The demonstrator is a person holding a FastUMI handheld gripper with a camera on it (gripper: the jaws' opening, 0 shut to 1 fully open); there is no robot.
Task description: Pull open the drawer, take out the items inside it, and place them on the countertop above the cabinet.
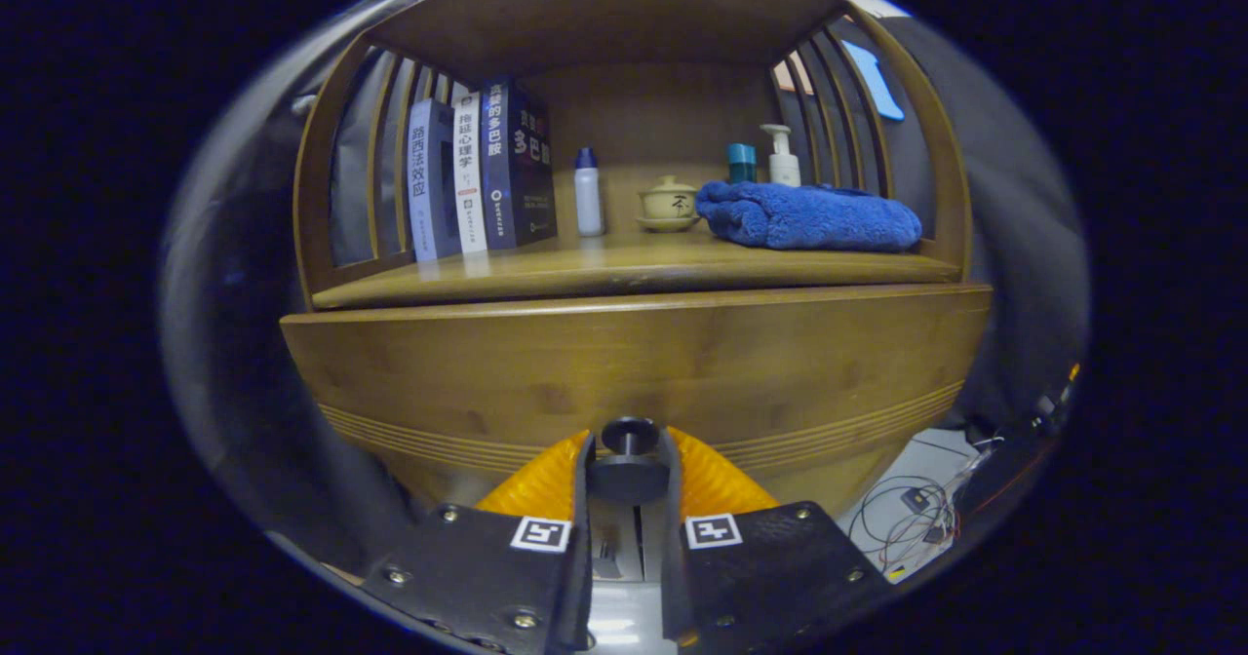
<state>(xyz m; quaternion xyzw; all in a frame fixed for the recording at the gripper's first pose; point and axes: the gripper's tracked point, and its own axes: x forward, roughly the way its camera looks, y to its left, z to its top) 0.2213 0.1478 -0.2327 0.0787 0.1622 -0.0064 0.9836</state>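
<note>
On the countertop (624,267) above the cabinet, starting at the left, three books (478,173) stood upright against the slatted side. Just right of them was a small white bottle (588,192), then a lidded cup on a saucer (668,204). A folded blue towel (809,216) lay at the right end, with a teal container (741,162) and a pump bottle (782,156) behind it. You had bare board in front of the bottle and the cup, so that was, in my judgement, the sensible spot to set things down later.

Below that shelf the drawer front (634,363) sat flush with the cabinet, so the drawer looked shut and its contents were hidden. Its dark round knob (629,436) stood at the lower middle of the front, and your gripper (629,460) had it between the fingers. The jaws were drawn in narrow with a finger close on each side of the knob, and they appeared to be clamped on it, though the contact itself was hard to see.

To do this step well, you needed to pull straight back along the line of the fingers, level and slow. Any sideways or upward lean would probably have slipped the pads off so small a knob, or jammed the drawer in its runners. You were squarely centred on the knob, which was right.
</note>
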